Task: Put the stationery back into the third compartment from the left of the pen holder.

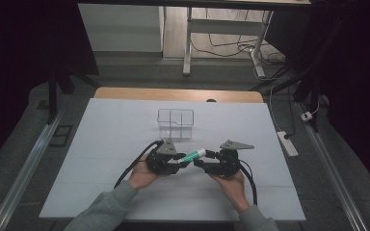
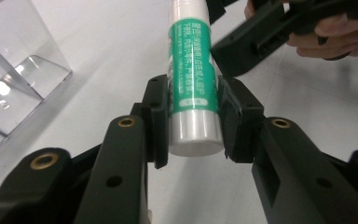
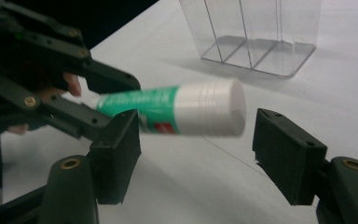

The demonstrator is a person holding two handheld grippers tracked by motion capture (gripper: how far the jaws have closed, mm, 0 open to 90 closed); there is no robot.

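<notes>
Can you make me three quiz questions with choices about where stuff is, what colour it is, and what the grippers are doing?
1. Where is the clear box?
A. Beyond the grippers on the white table
B. On the floor
C. In a hand

2. What colour is the glue stick label?
A. Red
B. Green
C. Blue

3. What holds the glue stick?
A. Right gripper
B. Nothing
C. Left gripper

Answers:
1 A, it stands farther up the table than both grippers.
2 B, a green label on a white tube.
3 C, its fingers clamp the tube; the right gripper's stand apart around the cap.
</notes>
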